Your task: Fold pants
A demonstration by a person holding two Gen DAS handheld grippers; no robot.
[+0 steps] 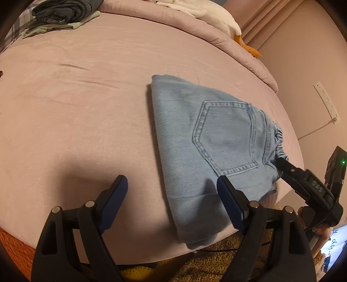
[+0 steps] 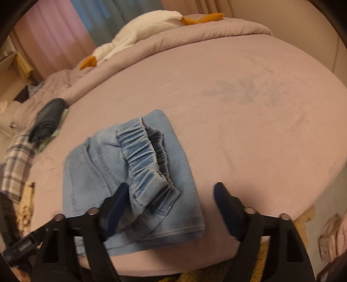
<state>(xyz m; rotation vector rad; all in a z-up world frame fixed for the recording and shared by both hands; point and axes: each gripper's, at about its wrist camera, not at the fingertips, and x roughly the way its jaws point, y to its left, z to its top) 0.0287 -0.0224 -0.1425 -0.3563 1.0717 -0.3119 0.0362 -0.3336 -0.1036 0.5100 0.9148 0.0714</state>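
My pants point(image 1: 190, 138) are pale blue denim on the dusty pink bed sheet point(image 1: 86, 108); my tongs' pads point(image 1: 113, 201) are dark blue on black arms, near the sheet's far corner lies grey-and-white plaid cloth point(image 2: 15, 169)

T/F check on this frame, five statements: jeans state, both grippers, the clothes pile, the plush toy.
1. The light blue denim jeans lie folded into a compact bundle on the pink bed sheet. True.
2. The left gripper is shut on the jeans. False: its jaws stand wide open and grip nothing.
3. The right gripper is open, with the jeans' elastic waistband in front of it. True.
4. The stack of dark folded clothes sits on top of the jeans. False: it lies apart, at the far side of the bed.
5. The white plush toy with orange parts lies on the floor. False: it rests on the quilt at the head of the bed.
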